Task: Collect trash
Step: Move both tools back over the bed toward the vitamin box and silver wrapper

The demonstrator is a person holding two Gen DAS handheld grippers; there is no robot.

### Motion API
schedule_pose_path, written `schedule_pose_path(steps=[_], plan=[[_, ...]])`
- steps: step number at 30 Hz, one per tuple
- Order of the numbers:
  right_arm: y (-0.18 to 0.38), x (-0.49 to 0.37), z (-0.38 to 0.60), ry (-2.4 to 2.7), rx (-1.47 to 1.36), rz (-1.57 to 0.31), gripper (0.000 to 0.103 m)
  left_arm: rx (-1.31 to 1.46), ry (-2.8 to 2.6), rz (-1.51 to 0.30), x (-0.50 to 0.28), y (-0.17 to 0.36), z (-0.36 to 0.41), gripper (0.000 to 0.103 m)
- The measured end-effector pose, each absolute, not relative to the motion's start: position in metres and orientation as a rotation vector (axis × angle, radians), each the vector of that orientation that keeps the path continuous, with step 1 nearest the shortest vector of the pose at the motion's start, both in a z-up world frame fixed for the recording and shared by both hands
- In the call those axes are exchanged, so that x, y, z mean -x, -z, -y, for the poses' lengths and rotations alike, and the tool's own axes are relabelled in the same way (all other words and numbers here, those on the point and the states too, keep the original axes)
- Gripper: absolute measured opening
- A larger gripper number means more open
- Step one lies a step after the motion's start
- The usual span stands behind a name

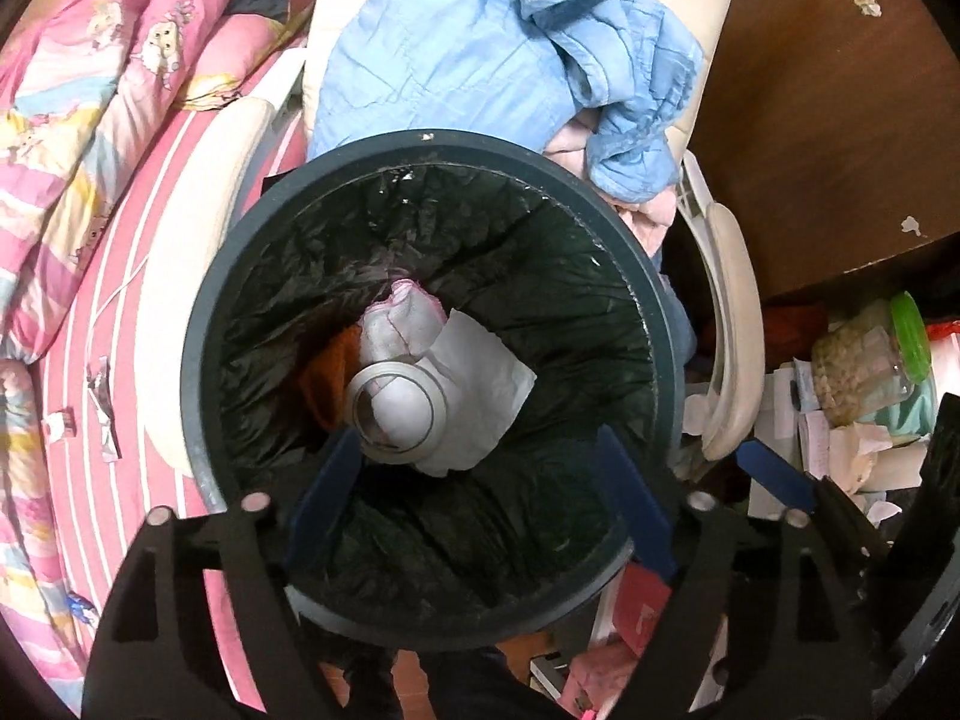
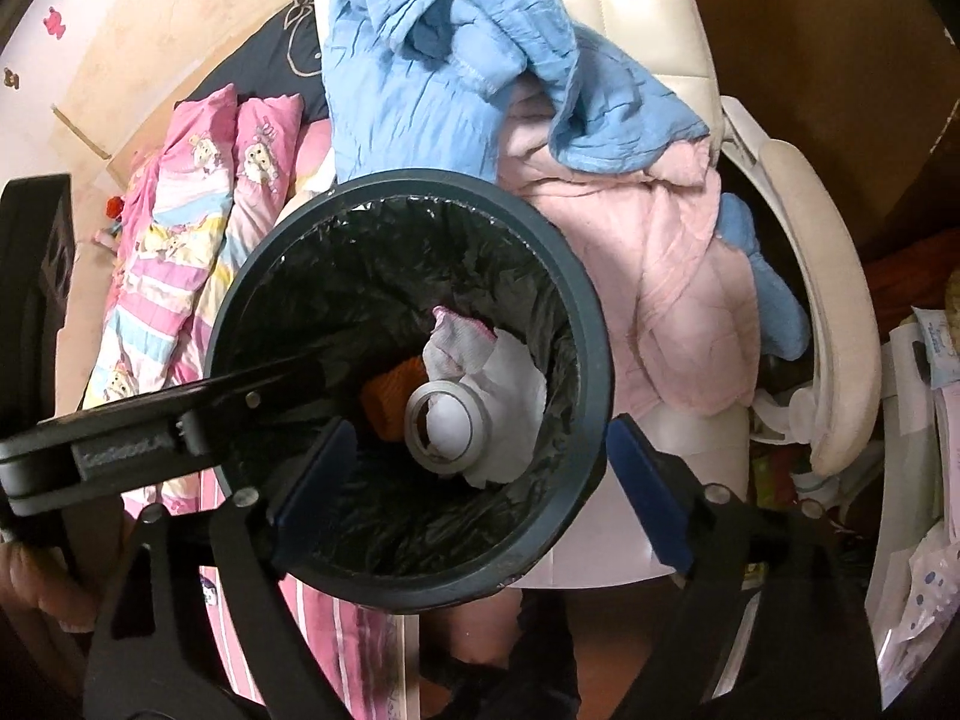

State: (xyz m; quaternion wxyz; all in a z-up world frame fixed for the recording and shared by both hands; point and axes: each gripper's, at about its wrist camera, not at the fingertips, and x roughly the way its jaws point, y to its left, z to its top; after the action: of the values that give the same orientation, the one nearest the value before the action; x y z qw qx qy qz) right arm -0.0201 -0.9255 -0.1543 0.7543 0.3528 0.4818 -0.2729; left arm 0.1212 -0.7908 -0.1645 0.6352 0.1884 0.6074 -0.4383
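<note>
Black-lined bin point(image 1: 198, 324), one tape roll point(image 1: 399, 408), two open claws point(image 1: 480, 492)

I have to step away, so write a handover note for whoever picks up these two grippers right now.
Left gripper: open, empty, over the trash bin.
Right gripper: open, empty, also over the bin.
In the bin, on the black liner: tape roll, white tissue, white-and-pink cloth, something orange.
Done: those items are binned.
Left: crumpled paper lies on the cluttered pile at right; it may be next.
</note>
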Motion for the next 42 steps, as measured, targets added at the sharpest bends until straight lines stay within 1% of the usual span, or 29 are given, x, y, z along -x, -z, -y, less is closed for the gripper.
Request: schedule_pose_path(steps=[2,8,14,25,34,42], plan=[[0.152,0.02,0.923,0.601,-0.769,-1.045,0.089,-0.426,0.99,-1.39,-0.123,0.162,0.786,0.086],[0.144,0.013,0.904,0.579,-0.747,-1.039,0.089,-0.379,0.949,-1.384,-0.134,0.151,0.758,0.087],[0.132,-0.004,0.865,0.522,-0.704,-1.031,0.089,-0.304,0.89,-1.375,-0.154,0.139,0.705,0.088],[0.106,-0.053,0.743,0.35,-0.617,-1.024,0.089,-0.183,0.739,-1.352,-0.192,0.116,0.552,0.088],[0.099,-0.077,0.627,0.232,-0.578,-1.034,0.089,-0.108,0.627,-1.349,-0.205,0.111,0.415,0.088],[0.094,-0.084,0.544,0.182,-0.551,-1.028,0.089,-0.072,0.59,-1.329,-0.206,0.106,0.327,0.088]])
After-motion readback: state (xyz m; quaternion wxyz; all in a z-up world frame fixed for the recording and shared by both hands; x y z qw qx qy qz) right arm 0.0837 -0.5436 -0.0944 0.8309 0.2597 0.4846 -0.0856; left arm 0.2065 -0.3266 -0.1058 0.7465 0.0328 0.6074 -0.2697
